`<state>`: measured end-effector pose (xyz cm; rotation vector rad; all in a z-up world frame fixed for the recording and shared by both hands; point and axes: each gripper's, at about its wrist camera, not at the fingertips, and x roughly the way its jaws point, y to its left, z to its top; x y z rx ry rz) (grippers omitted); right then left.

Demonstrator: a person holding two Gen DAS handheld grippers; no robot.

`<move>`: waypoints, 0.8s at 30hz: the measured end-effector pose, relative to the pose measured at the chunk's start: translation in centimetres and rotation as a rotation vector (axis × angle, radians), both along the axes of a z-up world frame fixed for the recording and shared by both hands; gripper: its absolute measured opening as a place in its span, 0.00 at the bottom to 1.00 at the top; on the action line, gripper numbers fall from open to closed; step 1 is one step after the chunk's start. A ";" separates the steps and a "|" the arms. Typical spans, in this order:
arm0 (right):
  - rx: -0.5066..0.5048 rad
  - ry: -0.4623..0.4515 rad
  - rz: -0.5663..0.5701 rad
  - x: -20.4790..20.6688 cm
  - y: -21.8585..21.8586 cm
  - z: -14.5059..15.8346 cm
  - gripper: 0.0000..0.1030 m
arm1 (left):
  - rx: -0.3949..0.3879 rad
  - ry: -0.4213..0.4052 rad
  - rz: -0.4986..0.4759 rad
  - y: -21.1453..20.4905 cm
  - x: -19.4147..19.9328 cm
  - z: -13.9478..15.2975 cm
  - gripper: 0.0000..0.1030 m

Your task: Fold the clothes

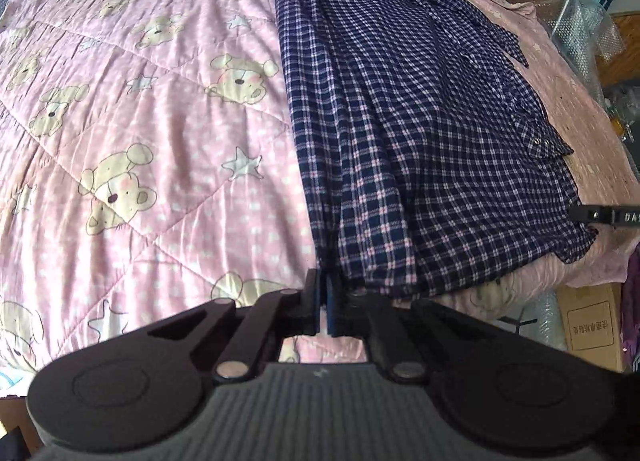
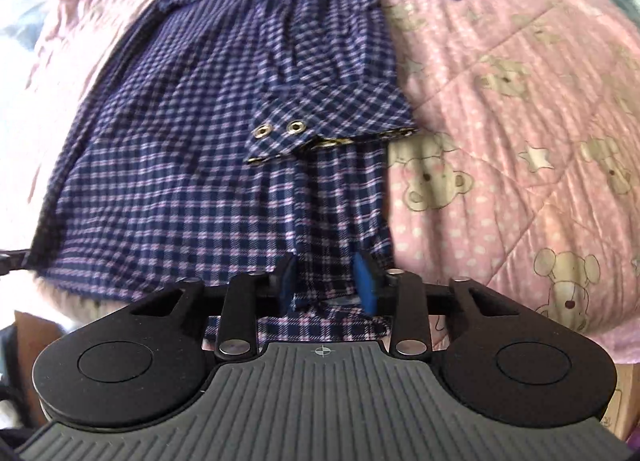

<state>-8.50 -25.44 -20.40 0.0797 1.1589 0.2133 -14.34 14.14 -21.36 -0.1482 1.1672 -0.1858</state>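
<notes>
A navy and pink checked shirt lies lengthwise on the bed with a sleeve folded over its body; the cuff shows metal snaps. My left gripper is shut on the shirt's near hem corner, and the cloth rises from its blue pads. My right gripper is open at the opposite hem corner. Its blue pads stand apart with the hem's cloth lying loose between them. A black part of the right gripper shows at the right edge of the left wrist view.
A pink quilt with bear and star prints covers the bed. Bubble wrap and clutter sit beyond the bed's right side, with a cardboard box below its edge.
</notes>
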 end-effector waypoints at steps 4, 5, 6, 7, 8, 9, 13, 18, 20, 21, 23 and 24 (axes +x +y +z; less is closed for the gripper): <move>0.106 -0.151 -0.067 3.0 -3.4 4.7 0.53 | -0.023 0.035 0.012 0.9 -0.8 0.3 0.02; 0.112 -0.182 -0.079 4.6 -4.3 5.6 0.54 | -0.025 0.027 0.018 1.3 -1.2 0.6 0.02; 0.112 -0.200 -0.090 6.7 -5.1 6.1 0.55 | -0.024 0.009 0.037 1.9 -1.5 1.3 0.04; 0.110 -0.218 -0.103 8.7 -6.0 6.6 0.55 | -0.022 -0.005 0.067 2.6 -1.6 2.0 0.06; 0.104 -0.233 -0.123 10.9 -6.9 6.8 0.56 | -0.019 -0.020 0.097 3.3 -1.6 2.7 0.06; 0.099 -0.249 -0.142 13.2 -7.8 7.0 0.56 | -0.017 -0.034 0.127 4.0 -1.7 3.4 0.08; 0.087 -0.290 -0.198 22.0 -11.6 5.3 0.60 | 0.023 -0.051 0.200 4.8 1.7 5.2 0.13; 0.104 -0.263 -0.197 31.5 -14.8 0.8 0.61 | 0.057 -0.054 0.269 4.2 8.6 7.2 0.13; 0.127 -0.256 -0.165 33.8 -15.2 -1.2 0.61 | 0.039 -0.065 0.289 3.8 11.4 7.9 0.13; 0.136 -0.252 -0.148 34.8 -15.4 -2.1 0.61 | 0.028 -0.073 0.294 3.4 13.0 8.0 0.13; 0.129 -0.264 -0.115 36.0 -15.4 -3.5 0.60 | 0.010 -0.090 0.303 2.6 16.5 8.5 0.13; 0.124 -0.278 -0.100 36.3 -15.3 -3.8 0.43 | 0.003 -0.104 0.304 2.2 18.5 8.9 0.13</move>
